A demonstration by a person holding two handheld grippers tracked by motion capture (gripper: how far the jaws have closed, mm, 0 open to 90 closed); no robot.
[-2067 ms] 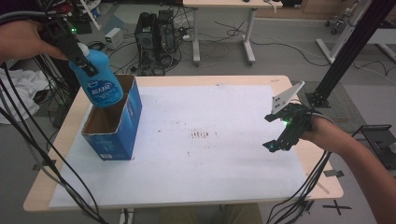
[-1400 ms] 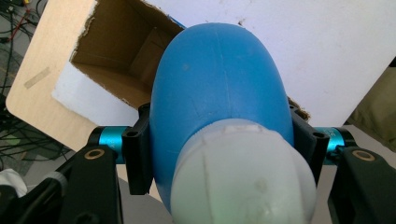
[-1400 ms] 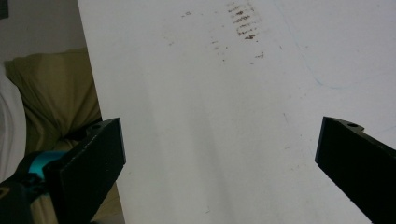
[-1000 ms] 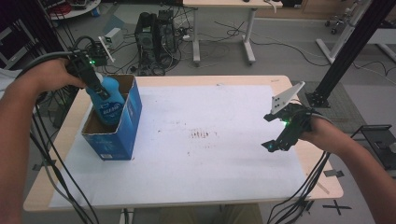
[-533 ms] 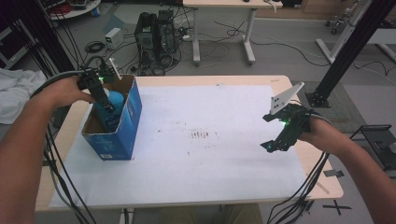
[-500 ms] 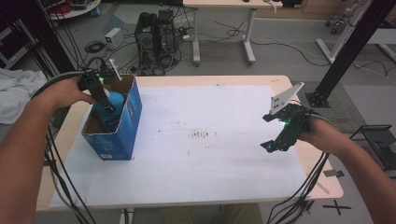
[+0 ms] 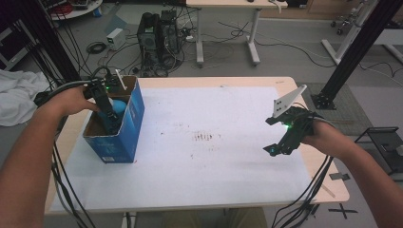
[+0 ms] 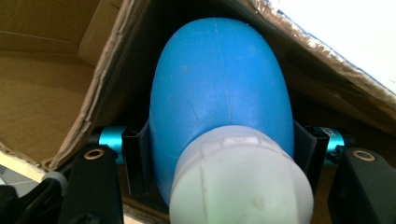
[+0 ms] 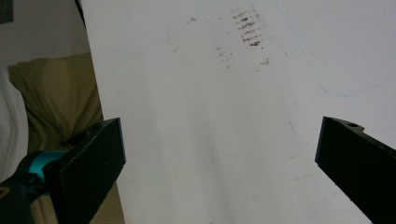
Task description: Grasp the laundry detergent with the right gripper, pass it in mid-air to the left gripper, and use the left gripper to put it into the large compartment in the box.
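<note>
A blue plastic bottle (image 8: 219, 88) with a white cap sits deep inside an open blue cardboard box (image 7: 134, 111) at the table's left. My left gripper (image 7: 108, 113) reaches down into the box, shut on the bottle just above the cap. In the high view a small part of the bottle (image 7: 117, 104) shows above the box rim. My right gripper (image 7: 278, 149) hovers open over the white table sheet at the right, with bare sheet between its jaws in the right gripper view (image 9: 219, 154).
The white sheet (image 7: 204, 175) covers most of the wooden table (image 7: 332, 187), with brown smudges (image 7: 205, 137) near its middle. Cables hang off both sides. A computer tower (image 7: 157, 33), another desk and black frame posts stand beyond the far edge.
My left gripper has sunk into the box with the bottle, which stood well above the rim earlier and now barely clears it. The right gripper has stayed put.
</note>
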